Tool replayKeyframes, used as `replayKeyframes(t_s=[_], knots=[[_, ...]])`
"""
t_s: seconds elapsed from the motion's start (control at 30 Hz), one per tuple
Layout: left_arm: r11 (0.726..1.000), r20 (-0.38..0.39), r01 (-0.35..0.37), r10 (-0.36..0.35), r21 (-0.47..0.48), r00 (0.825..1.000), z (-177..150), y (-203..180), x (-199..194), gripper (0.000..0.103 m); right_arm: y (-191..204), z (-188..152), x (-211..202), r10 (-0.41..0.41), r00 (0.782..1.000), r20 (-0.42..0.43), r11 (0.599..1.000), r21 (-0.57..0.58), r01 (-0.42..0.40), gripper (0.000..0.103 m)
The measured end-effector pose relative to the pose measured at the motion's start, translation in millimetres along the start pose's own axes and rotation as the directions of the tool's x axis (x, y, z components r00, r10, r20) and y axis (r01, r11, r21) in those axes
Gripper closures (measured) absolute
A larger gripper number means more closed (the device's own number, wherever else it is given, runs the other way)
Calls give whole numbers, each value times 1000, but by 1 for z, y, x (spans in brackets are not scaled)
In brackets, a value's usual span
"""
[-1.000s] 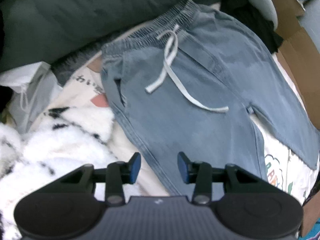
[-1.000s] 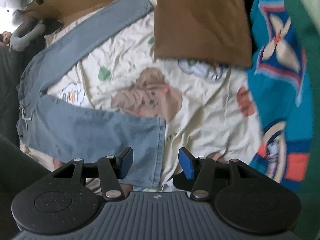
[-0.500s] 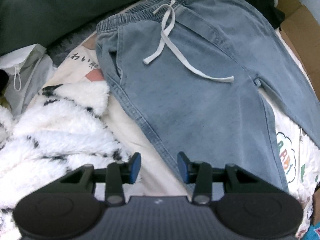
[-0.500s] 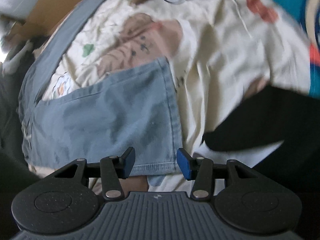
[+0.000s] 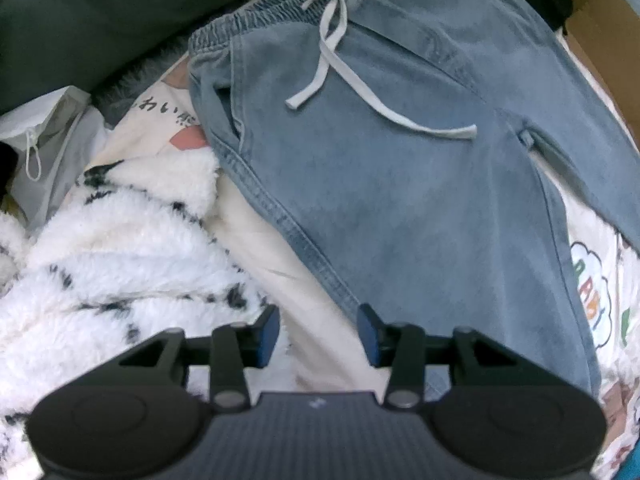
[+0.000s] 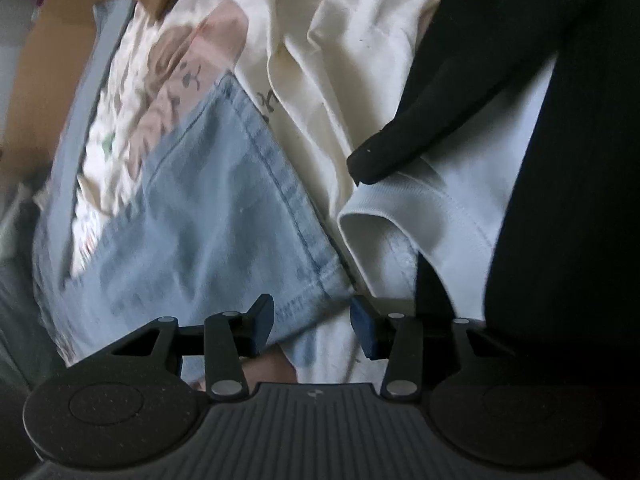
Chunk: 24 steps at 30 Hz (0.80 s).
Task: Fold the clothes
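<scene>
Light-blue trousers (image 5: 420, 184) lie flat on the printed sheet (image 5: 592, 304). Right gripper (image 6: 312, 322): jaws spread over the leg hem (image 6: 304, 280), nothing pinched. Left gripper (image 5: 318, 334): jaws spread beside the side seam. Pinch both layers squarely before lifting.

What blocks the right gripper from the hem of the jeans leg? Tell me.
Nothing visible does. The right gripper has its jaws apart right at the jeans hem. A white garment and black cloth lie beside the hem, not over it.

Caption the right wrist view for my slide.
Open right gripper low over the hem corner of the blue jeans, spread on a printed sheet.
</scene>
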<state>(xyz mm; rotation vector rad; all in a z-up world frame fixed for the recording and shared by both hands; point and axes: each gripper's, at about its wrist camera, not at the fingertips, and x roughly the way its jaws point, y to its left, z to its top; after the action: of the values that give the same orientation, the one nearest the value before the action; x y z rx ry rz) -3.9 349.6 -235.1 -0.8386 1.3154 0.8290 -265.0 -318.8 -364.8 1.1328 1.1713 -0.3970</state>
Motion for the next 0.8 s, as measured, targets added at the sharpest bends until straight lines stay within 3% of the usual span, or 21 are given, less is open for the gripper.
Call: replayKeyframes(t_s=[0.17, 0.33, 0.43, 0.53, 0.6, 0.8], knots=[[999, 5, -14, 14, 30, 1000, -1, -5, -4, 56, -3, -2, 12, -9, 1000, 6, 1000, 28, 9, 52], [999, 12, -27, 27, 42, 1000, -1, -5, -6, 56, 5, -2, 8, 34, 999, 23, 999, -5, -34, 53], [998, 14, -44, 43, 48, 999, -2, -6, -7, 56, 7, -1, -4, 108, 993, 53, 994, -8, -108, 53], [997, 23, -51, 50, 58, 998, -2, -8, -12, 55, 9, 1, -14, 219, 972, 83, 975, 11, -221, 53], [997, 36, -43, 41, 62, 998, -3, -9, -16, 52, 12, 1, -11, 252, 964, 82, 967, 18, -254, 53], [997, 42, -41, 39, 58, 998, -4, -8, -17, 52, 15, 3, 10, 193, 981, 31, 981, 11, -193, 53]])
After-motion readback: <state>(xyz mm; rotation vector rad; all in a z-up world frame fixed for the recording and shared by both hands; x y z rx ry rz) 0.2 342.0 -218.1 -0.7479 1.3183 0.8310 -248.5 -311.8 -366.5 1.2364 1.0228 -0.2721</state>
